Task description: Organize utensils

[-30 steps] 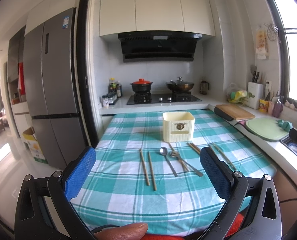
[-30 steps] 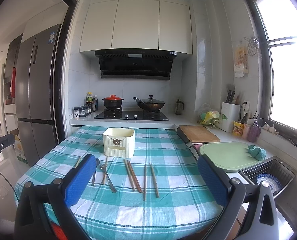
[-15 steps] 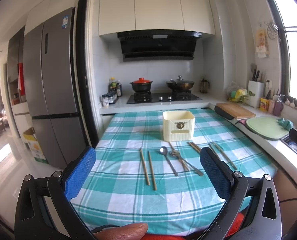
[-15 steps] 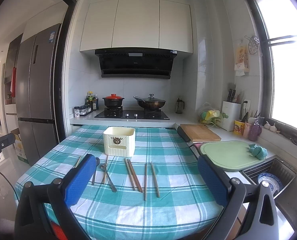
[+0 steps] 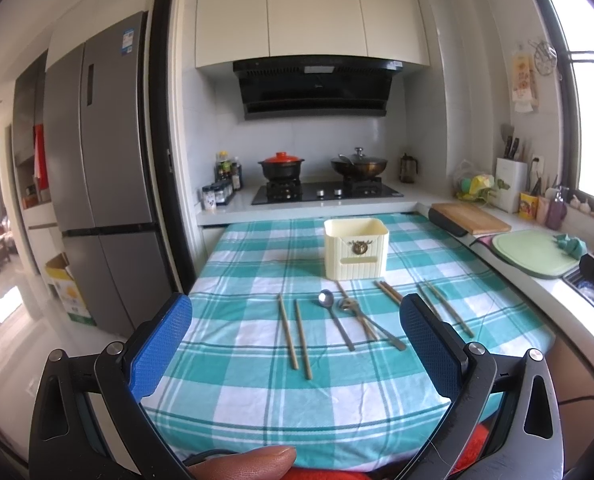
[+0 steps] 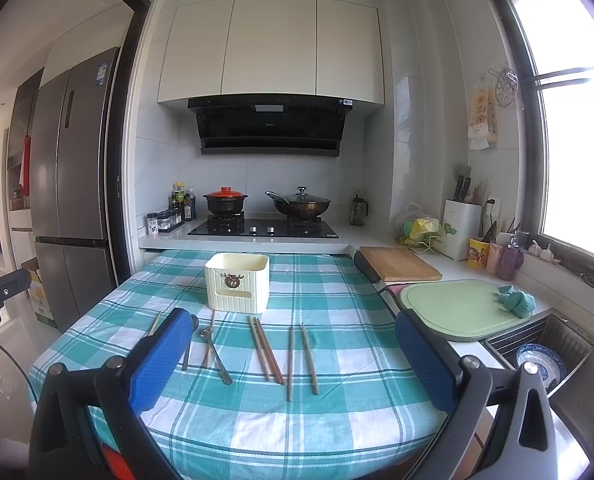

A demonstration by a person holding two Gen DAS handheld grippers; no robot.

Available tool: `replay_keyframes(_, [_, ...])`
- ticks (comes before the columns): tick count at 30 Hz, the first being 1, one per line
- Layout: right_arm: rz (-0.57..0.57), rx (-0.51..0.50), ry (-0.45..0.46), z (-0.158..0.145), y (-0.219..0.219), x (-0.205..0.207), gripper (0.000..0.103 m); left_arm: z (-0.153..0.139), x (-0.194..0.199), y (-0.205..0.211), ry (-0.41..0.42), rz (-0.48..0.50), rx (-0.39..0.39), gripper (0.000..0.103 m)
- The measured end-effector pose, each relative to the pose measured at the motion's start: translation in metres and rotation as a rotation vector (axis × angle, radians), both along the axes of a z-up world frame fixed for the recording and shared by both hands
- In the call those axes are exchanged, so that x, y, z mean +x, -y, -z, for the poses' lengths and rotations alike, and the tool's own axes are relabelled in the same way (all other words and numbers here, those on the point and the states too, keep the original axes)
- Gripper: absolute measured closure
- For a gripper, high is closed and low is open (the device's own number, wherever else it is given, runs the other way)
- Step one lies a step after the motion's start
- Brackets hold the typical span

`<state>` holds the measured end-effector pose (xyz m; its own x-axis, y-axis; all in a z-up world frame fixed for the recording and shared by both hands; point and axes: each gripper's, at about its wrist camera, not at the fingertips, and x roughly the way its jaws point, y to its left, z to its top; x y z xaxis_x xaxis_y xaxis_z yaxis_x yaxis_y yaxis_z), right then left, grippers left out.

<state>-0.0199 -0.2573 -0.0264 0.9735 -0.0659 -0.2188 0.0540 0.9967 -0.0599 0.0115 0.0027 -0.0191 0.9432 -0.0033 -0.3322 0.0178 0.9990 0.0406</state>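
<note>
A cream utensil holder (image 5: 355,253) (image 6: 237,282) stands upright on the teal checked tablecloth (image 5: 257,408) (image 6: 337,416). In front of it lie several wooden chopsticks (image 5: 295,336) (image 6: 266,350) and two metal spoons (image 5: 335,323) (image 6: 216,354), spread in a row. My left gripper (image 5: 295,344) is open, held near the table's front edge, short of the utensils. My right gripper (image 6: 293,354) is open too, also back from the row. Neither holds anything.
A counter with a wooden board (image 6: 399,268), a green cutting board (image 6: 461,308) with a teal cloth, and a sink (image 6: 545,356) runs along the right. The stove with pots (image 5: 325,192) is behind the table. A fridge (image 5: 101,184) stands left.
Both views have shifted very slightly; the utensils and holder lie where they were. Both grippers stay open.
</note>
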Motion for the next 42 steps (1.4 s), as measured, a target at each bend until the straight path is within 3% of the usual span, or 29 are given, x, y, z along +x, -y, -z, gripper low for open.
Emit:
replay_keyframes(9, [-0.003,0.020,-0.040,0.010,0.007,0.024,0.000,0.010,0.033,-0.004,-0.088,-0.006,-0.016,0.000])
replay_keyframes(16, [-0.034,0.051,-0.106,0.039,0.023,0.073,0.000,0.050,0.096,-0.012,-0.220,-0.048,-0.005,0.000])
replay_keyframes(21, [-0.040,0.072,-0.232,0.086,0.047,0.141,0.000,0.090,0.149,-0.026,-0.331,-0.063,-0.072,0.000])
replay_keyframes(25, [-0.054,0.016,-0.333,0.124,0.055,0.194,0.000,0.120,0.197,-0.034,-0.390,-0.058,-0.114,0.000])
replay_keyframes(30, [-0.068,-0.016,-0.447,0.158,0.064,0.252,0.012,0.148,0.259,-0.049,-0.467,-0.047,-0.213,0.000])
replay_keyframes(36, [-0.109,0.031,-0.564,0.179,0.074,0.295,0.021,0.190,0.321,-0.062,-0.571,-0.088,-0.232,0.000])
replay_keyframes(42, [-0.158,-0.020,-0.628,0.193,0.065,0.326,0.025,0.228,0.357,-0.072,-0.678,-0.137,-0.233,0.001])
